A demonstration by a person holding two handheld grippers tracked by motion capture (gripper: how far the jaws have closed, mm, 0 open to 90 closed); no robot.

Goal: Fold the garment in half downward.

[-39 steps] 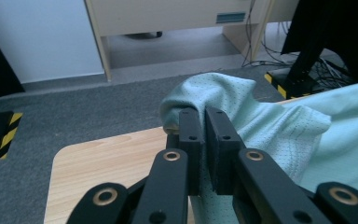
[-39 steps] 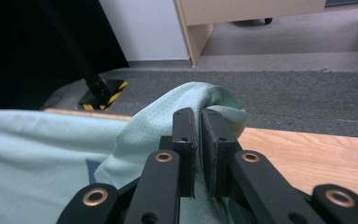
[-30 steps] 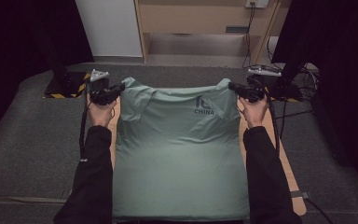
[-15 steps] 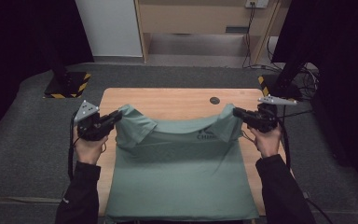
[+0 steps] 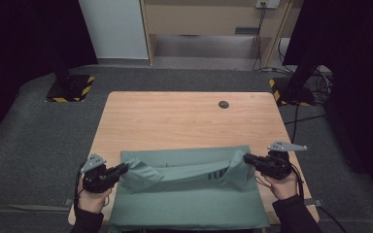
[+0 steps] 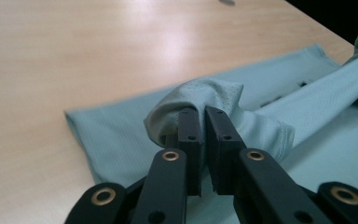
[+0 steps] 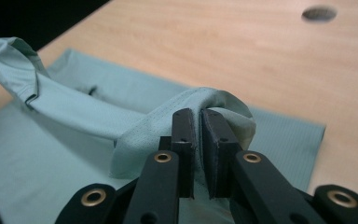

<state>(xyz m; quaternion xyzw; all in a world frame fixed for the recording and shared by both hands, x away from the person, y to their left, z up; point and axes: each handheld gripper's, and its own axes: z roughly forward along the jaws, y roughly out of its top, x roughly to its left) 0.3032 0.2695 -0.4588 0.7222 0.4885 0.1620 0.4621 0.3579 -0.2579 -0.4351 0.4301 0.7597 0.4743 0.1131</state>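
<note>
High view: since the earlier frames the green T-shirt (image 5: 189,194) has been drawn back from the far edge of the bench (image 5: 184,116) — its top edge now folds over the lower part near the person's side, leaving bare wood and a dark round hole (image 5: 224,104) beyond. Grey carpet surrounds the bench; black curtains flank the room. Left tongs (image 6: 200,114) are clamped on a bunched shoulder of the shirt, jaws nearly together with fabric between. Right tongs (image 7: 196,116) grip the other shoulder likewise — the raised fold stretches between them.
</note>
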